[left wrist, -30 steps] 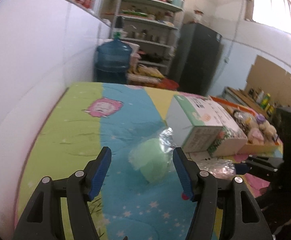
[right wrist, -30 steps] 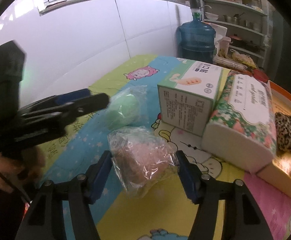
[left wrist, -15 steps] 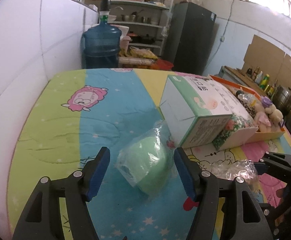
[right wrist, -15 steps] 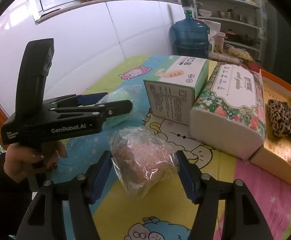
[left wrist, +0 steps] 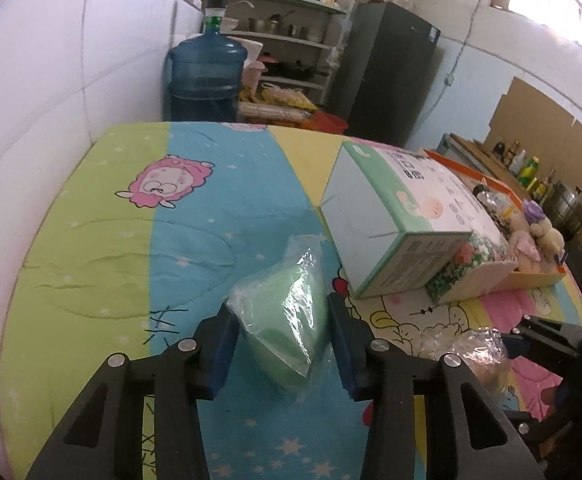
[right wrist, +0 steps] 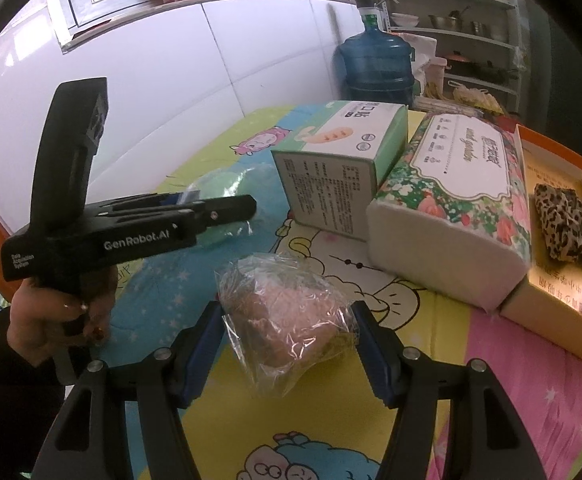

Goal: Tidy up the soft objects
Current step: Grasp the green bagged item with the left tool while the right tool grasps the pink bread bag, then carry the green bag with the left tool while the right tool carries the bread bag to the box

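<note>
One quilted cartoon cover (left wrist: 195, 240) in green, blue, yellow and pink stripes lies over the whole work surface. On it stand two boxes side by side: a stiff white-and-green carton (right wrist: 343, 168) and, touching its right side, a soft flower-printed tissue pack (right wrist: 451, 216). To the right of the pack sits one orange cardboard tray (right wrist: 551, 308) with a leopard-print plush (right wrist: 571, 224) in it.

Two soft bundles wrapped in crinkly clear plastic lie in front of the boxes, near each other but apart. The green bundle (left wrist: 287, 320), rounded and smooth, lies on the blue stripe just left of the carton. The brown bundle (right wrist: 287, 316), lumpy and fuzzy, lies on the yellow stripe in front of the carton and pack.

Two black claws with blue pads are in view. The left gripper (left wrist: 281, 344) is closing; its pads now sit against both sides of the green bundle, whereas a second ago they stood wide and clear of it and the bundle lay farther ahead. The right gripper (right wrist: 291, 352) has its pads at both sides of the brown bundle's wrap, as before; I cannot tell whether they press it. A hand (right wrist: 51, 320) holds the left gripper's handle
</note>
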`<move>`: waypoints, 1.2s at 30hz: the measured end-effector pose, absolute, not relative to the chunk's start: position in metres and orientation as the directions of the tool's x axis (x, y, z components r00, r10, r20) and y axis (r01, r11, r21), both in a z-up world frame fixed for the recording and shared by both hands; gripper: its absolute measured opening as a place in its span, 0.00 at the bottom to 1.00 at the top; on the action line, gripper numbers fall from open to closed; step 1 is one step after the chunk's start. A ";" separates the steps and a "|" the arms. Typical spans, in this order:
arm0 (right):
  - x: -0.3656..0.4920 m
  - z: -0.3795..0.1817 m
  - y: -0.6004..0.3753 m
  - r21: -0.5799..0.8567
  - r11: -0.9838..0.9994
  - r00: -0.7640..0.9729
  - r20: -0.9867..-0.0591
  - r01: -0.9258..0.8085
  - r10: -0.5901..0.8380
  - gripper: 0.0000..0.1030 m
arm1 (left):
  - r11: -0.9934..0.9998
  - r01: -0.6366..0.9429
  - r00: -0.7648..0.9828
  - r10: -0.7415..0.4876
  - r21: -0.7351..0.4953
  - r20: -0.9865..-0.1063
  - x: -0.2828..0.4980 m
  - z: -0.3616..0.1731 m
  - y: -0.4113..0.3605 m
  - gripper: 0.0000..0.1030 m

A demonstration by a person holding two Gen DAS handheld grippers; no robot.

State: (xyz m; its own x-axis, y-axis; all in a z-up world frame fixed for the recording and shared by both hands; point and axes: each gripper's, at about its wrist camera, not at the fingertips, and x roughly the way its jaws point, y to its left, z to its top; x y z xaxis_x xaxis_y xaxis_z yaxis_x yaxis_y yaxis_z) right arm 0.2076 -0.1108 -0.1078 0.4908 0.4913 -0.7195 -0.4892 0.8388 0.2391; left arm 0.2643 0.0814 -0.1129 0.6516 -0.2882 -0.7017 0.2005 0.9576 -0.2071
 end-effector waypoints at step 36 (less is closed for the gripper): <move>0.170 -0.058 -0.209 0.230 0.903 0.679 -0.598 -0.364 0.426 0.63 | 0.926 0.306 0.779 -0.377 -0.220 -0.502 0.202 -0.030 0.011 0.42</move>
State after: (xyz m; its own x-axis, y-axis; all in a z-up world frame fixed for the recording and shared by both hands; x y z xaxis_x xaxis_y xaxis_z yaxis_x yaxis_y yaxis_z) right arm 0.1699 -0.2088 -0.0583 0.6793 0.4258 -0.5977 -0.3637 0.9027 0.2297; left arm 0.2022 0.0111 -0.0302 0.7787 -0.3765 -0.5018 0.3060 0.9262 -0.2202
